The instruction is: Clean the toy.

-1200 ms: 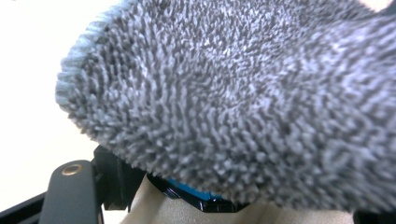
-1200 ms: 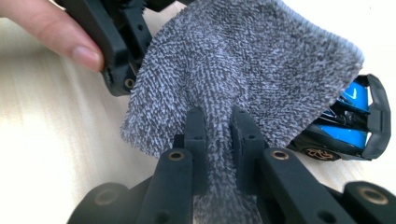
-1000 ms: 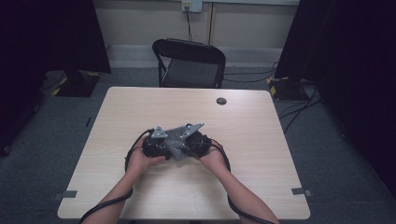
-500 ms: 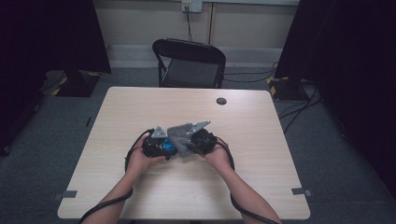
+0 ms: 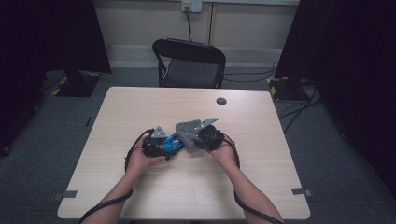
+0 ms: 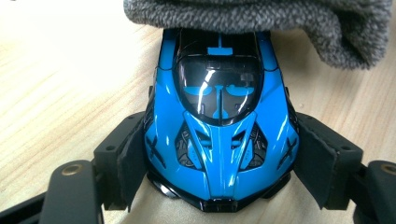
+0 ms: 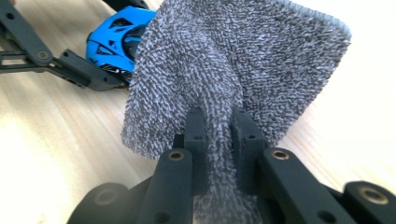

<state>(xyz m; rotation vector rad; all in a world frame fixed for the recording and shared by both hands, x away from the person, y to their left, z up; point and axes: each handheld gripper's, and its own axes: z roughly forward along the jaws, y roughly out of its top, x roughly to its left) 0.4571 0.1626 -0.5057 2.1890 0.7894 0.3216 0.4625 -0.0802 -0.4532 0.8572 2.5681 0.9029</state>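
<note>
Clamping the blue toy car (image 6: 219,130), left gripper (image 6: 219,163); right gripper (image 7: 219,135), jaws pinching grey cloth (image 7: 233,70) draped over the car's rear.

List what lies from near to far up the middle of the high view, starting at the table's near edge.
Table near edge → blue toy car held in the left hand-held gripper → small dark round thing on the table → black folding chair → wall socket.

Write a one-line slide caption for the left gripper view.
Left tool clamps a blue toy car by its sides while a grey cloth covers its far end.
</note>
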